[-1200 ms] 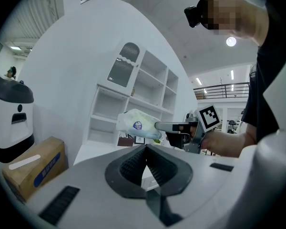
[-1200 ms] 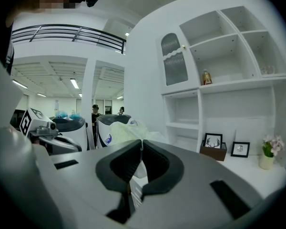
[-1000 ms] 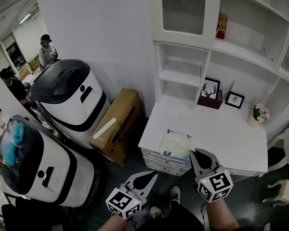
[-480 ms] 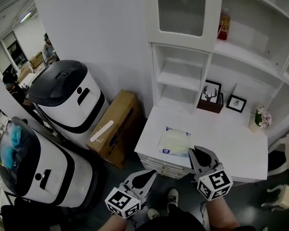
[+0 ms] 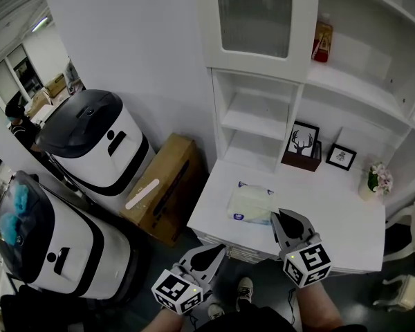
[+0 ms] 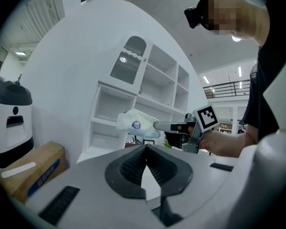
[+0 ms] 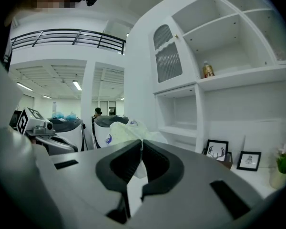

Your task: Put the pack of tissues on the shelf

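The pack of tissues (image 5: 250, 205), pale yellow-white plastic with a blue round label, hangs over the front of the white desk (image 5: 339, 209). My right gripper (image 5: 277, 217) is shut on its right end. In the right gripper view the pack (image 7: 125, 130) bulges out just beyond the closed jaw tips of the right gripper (image 7: 142, 142). My left gripper (image 5: 220, 250) sits lower left, off the desk edge, shut with nothing in it. The left gripper view has the pack (image 6: 136, 124) held in the air before the open white shelves (image 5: 257, 117).
A framed deer picture (image 5: 302, 140), a small frame (image 5: 340, 156) and a flower pot (image 5: 376, 182) stand at the desk's back. A bottle (image 5: 322, 40) is on an upper shelf. Left of the desk lie a cardboard box (image 5: 160, 189) and two white robots (image 5: 93, 140).
The right gripper keeps its hold on the pack, which stays at about the same spot in view. The head view has drifted, so the desk and shelves sit slightly lower and left.
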`<state>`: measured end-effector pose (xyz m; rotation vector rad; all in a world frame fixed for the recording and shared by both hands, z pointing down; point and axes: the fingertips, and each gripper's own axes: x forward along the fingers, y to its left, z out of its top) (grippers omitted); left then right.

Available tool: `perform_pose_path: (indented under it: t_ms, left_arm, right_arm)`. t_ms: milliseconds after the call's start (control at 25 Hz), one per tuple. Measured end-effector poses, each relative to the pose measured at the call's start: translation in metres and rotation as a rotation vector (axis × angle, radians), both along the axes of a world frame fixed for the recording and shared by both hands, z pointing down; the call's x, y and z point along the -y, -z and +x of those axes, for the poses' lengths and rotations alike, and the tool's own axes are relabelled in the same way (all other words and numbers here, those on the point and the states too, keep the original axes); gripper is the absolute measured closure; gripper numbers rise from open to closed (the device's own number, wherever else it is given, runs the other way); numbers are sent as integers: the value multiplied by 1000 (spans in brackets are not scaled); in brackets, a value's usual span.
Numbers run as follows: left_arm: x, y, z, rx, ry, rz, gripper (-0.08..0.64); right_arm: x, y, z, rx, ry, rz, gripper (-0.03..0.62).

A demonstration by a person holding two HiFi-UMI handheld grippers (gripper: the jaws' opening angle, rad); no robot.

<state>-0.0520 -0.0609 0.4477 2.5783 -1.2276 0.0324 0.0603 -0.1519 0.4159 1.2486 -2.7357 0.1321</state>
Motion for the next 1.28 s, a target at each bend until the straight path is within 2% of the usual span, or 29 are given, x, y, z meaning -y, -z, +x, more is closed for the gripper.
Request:
perform_pose_path:
  t_ms: [800,1280]
  left_arm:
    - [66,8,26,43,82,13,555]
    - [84,14,26,67,85,17,555]
  right_arm:
    - [81,3,20,17,81,18,586]
    - [107,6,20,27,76,31,586]
